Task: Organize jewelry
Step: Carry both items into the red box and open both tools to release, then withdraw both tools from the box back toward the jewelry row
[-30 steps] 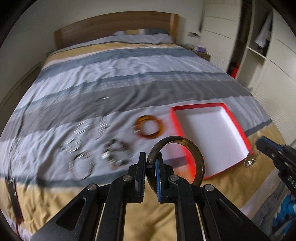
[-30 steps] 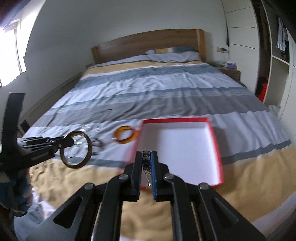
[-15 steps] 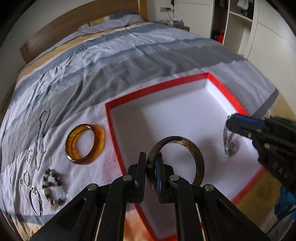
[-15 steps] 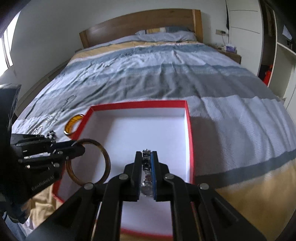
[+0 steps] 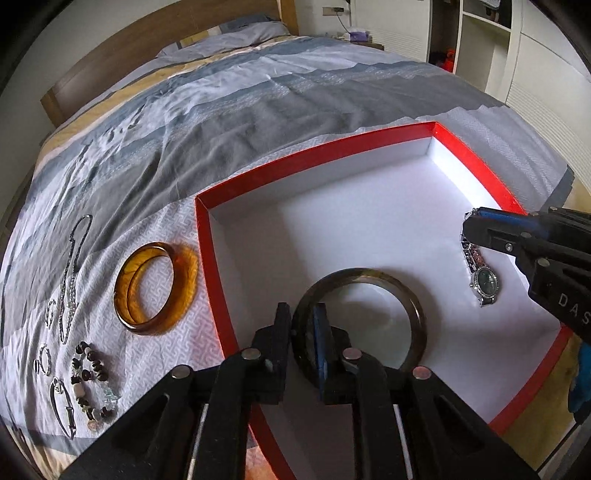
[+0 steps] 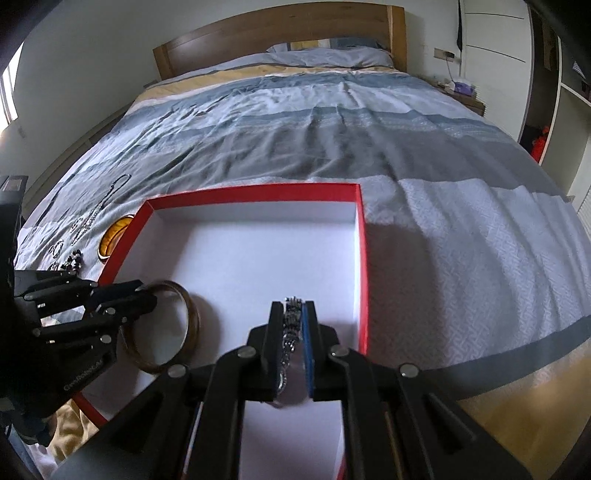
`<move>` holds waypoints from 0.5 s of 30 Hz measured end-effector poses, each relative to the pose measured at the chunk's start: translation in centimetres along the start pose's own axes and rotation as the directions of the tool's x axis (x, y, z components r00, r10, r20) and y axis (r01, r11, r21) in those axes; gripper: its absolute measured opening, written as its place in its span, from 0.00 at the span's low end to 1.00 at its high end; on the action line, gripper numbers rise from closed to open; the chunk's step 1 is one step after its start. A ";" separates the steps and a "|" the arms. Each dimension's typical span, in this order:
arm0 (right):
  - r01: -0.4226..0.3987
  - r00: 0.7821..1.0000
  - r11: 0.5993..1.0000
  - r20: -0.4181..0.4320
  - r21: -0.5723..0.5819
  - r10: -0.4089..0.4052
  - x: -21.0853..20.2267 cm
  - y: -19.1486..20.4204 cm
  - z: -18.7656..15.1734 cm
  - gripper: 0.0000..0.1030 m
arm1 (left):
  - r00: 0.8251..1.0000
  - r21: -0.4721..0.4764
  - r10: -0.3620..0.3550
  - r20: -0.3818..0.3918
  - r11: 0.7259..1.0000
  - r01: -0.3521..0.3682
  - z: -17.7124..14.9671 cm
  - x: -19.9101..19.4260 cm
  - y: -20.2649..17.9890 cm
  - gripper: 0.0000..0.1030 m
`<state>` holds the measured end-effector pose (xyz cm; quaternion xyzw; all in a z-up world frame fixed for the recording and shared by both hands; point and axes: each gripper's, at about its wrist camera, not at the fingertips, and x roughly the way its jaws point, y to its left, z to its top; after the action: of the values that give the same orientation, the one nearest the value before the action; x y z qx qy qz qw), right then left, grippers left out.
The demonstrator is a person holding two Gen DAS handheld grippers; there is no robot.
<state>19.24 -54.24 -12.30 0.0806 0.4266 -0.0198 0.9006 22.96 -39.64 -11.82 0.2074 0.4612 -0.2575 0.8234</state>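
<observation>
A red box [image 5: 314, 151] with a white inside lies on the striped bedspread. My left gripper [image 5: 301, 310] is low over the box's near left part, and the rim of a dark brown bangle [image 5: 413, 306] sits between its fingers. The jaws are opening, and the bangle leans tilted with its lower edge on the box floor [image 6: 192, 325]. My right gripper [image 6: 293, 306] is shut on the beaded strap of a green-faced watch [image 5: 485, 286]. The watch's face rests on the box floor near the right wall. The left gripper [image 6: 144, 295] also shows in the right wrist view, and the right gripper [image 5: 474, 225] in the left wrist view.
On the bedspread left of the box lie an amber bangle [image 5: 157, 288], a long chain necklace [image 5: 72, 273], a bead bracelet [image 5: 92, 384], a thin silver bracelet [image 5: 62, 406] and small rings [image 5: 44, 360]. Headboard [image 6: 280, 29] and pillow are far back; a wardrobe [image 5: 535, 55] stands at the right.
Both grippers came forward and down from in front of the box to inside it. The bangle and the watch went from hanging in the air to touching the box floor.
</observation>
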 end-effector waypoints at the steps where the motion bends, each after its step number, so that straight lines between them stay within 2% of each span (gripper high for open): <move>1: 0.008 1.000 1.000 -0.005 -0.007 -0.008 0.0 0.1 0.0 0.10 | 1.000 0.001 -0.002 0.000 1.000 0.002 0.0 0.0 -0.1 0.19; 4: 0.023 1.000 1.000 -0.018 -0.019 -0.023 -0.4 0.4 0.0 0.19 | 1.000 0.001 -0.007 0.009 1.000 0.007 -0.1 -0.5 -0.2 0.31; 5: 0.028 0.999 0.999 -0.018 -0.019 -0.028 -0.6 0.4 0.0 0.26 | 1.000 -0.003 -0.006 0.014 1.000 0.006 -0.1 -0.8 -0.2 0.37; 6: 0.026 1.000 1.000 -0.017 -0.018 -0.026 -1.0 0.3 0.0 0.28 | 1.000 -0.008 -0.015 0.020 1.000 0.015 -0.2 -1.2 -0.1 0.38; 11: 0.044 0.999 0.999 0.006 -0.005 -0.044 -3.9 0.2 -0.2 0.29 | 0.998 -0.021 -0.011 0.065 1.000 0.012 -0.5 -4.4 0.7 0.41; 15: 0.069 0.996 0.998 0.049 0.010 -0.069 -8.1 0.3 -0.5 0.29 | 0.995 -0.066 -0.005 0.104 0.998 0.012 -1.3 -7.9 2.1 0.41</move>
<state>13.70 -54.17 -6.33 0.0690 0.4067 -0.0547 0.9093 19.93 -35.39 -5.42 0.1641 0.4268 -0.2560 0.8517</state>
